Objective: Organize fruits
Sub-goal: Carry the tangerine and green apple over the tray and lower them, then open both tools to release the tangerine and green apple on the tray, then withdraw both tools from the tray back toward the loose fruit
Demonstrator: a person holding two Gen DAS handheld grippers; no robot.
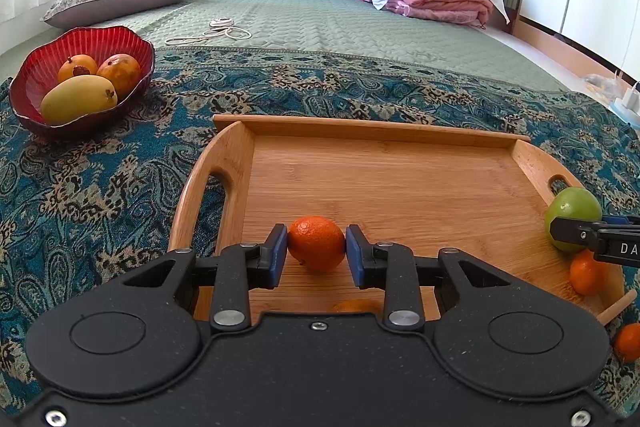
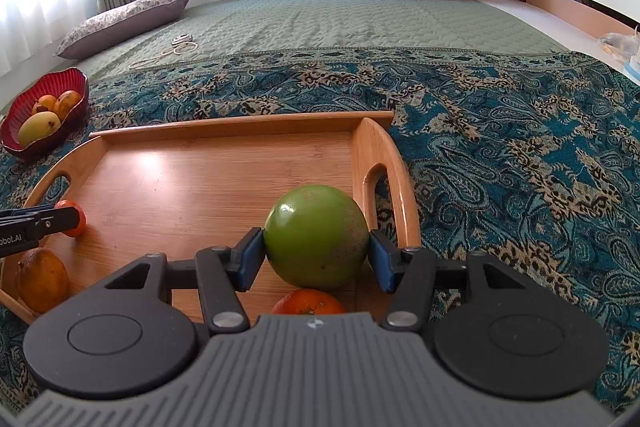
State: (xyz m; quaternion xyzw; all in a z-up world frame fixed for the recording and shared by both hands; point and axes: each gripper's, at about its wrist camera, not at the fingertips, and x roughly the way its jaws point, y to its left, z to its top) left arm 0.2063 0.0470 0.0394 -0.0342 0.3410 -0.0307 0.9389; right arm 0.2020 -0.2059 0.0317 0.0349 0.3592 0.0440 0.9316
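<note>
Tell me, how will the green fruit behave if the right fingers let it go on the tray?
The green fruit is round and glossy, so it probably rolls across the smooth wooden tray. It looks firm, unlikely to bruise. The tray's raised edge should stop it.

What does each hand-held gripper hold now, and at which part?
The left hand-held gripper holds a small orange by its two sides. The right hand-held gripper holds a green round fruit by its sides.

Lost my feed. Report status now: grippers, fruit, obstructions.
Left gripper shut on small orange. Right gripper shut on green fruit. Both over the wooden tray. Red bowl holds three fruits; path looks clear.
</note>
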